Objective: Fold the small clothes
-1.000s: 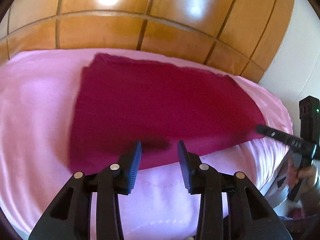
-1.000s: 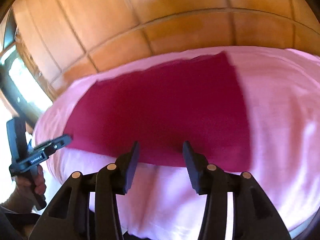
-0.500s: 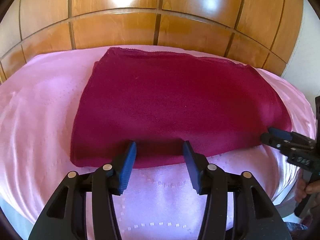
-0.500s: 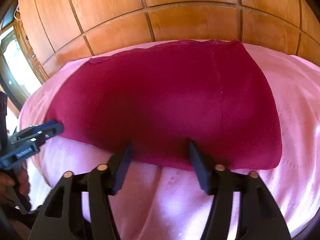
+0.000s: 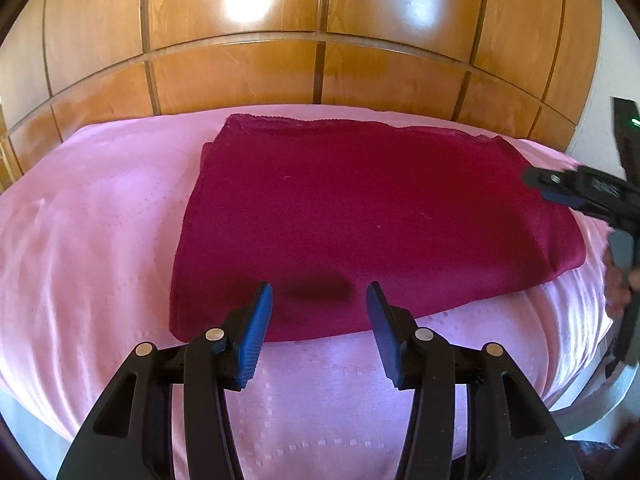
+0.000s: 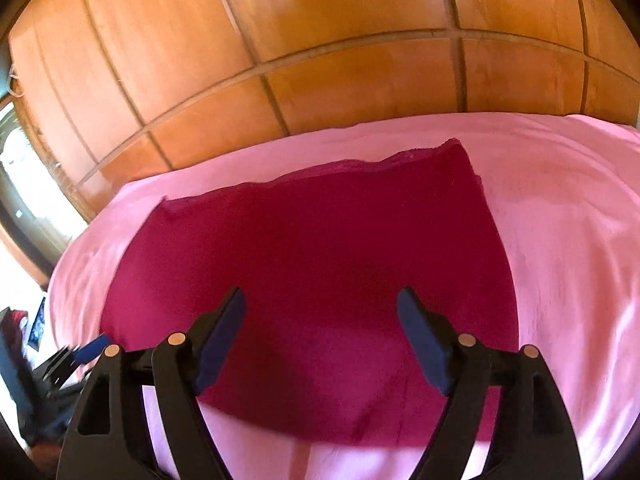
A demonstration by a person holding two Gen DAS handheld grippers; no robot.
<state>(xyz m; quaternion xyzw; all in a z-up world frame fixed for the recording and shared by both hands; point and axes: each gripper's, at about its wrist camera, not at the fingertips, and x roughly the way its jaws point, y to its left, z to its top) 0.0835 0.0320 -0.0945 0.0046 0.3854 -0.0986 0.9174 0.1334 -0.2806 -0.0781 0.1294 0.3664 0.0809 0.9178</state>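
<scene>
In the left wrist view the right gripper [image 5: 538, 184] enters at 3 o'clock smeared by motion; its rear and the hand [image 5: 618, 280] holding it are cut by the frame edge, and its jaws cannot be read. In the right wrist view the left gripper [image 6: 90, 350] shows at 8 o'clock only as a blurred tip, the rest behind the near jaws and the edge. The near edge of the red cloth [image 6: 312, 264] is partly hidden behind those jaws. The pink bed cover [image 6: 560, 220] is blurred at 3 o'clock. The wooden panelling [image 6: 320, 40] is soft throughout.
</scene>
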